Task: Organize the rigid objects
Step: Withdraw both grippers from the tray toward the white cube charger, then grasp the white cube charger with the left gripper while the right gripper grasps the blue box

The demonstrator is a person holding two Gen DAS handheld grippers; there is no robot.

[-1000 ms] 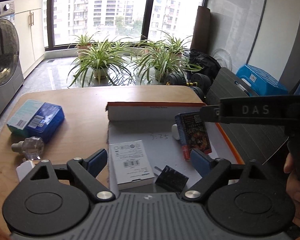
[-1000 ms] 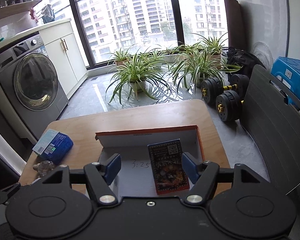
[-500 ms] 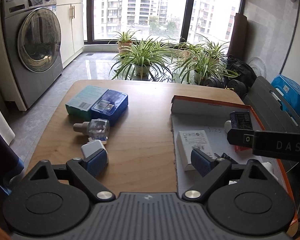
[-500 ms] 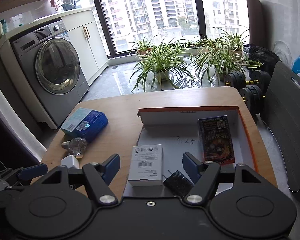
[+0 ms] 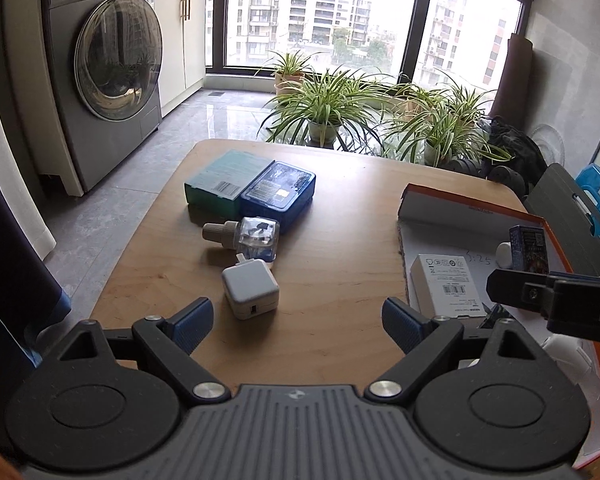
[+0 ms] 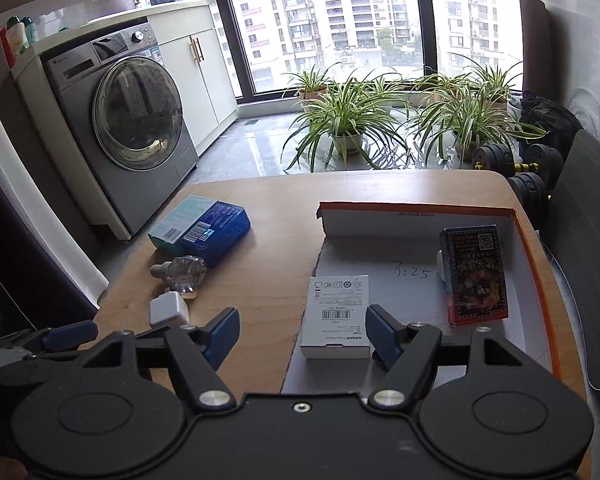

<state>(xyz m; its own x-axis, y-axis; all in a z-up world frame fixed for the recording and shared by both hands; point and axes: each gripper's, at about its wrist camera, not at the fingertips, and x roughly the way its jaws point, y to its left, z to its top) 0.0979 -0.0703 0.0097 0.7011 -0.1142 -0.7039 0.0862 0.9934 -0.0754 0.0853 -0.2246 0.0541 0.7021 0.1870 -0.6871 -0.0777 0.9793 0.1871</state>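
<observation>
Okay, my left claw point(image 5: 296, 320) hangs wide open and empty above the wooden table point(image 5: 340, 208), white charger point(image 5: 250, 289) just beyond it, clear bottle point(image 5: 248, 236) and blue case point(image 5: 278, 192) farther off. My right claw point(image 6: 300, 332) is spread wide too, gripping nothing, near the white box point(image 6: 337, 312) inside the orange-edged tray point(image 6: 534, 264), card box point(image 6: 476, 272) to its right.
</observation>
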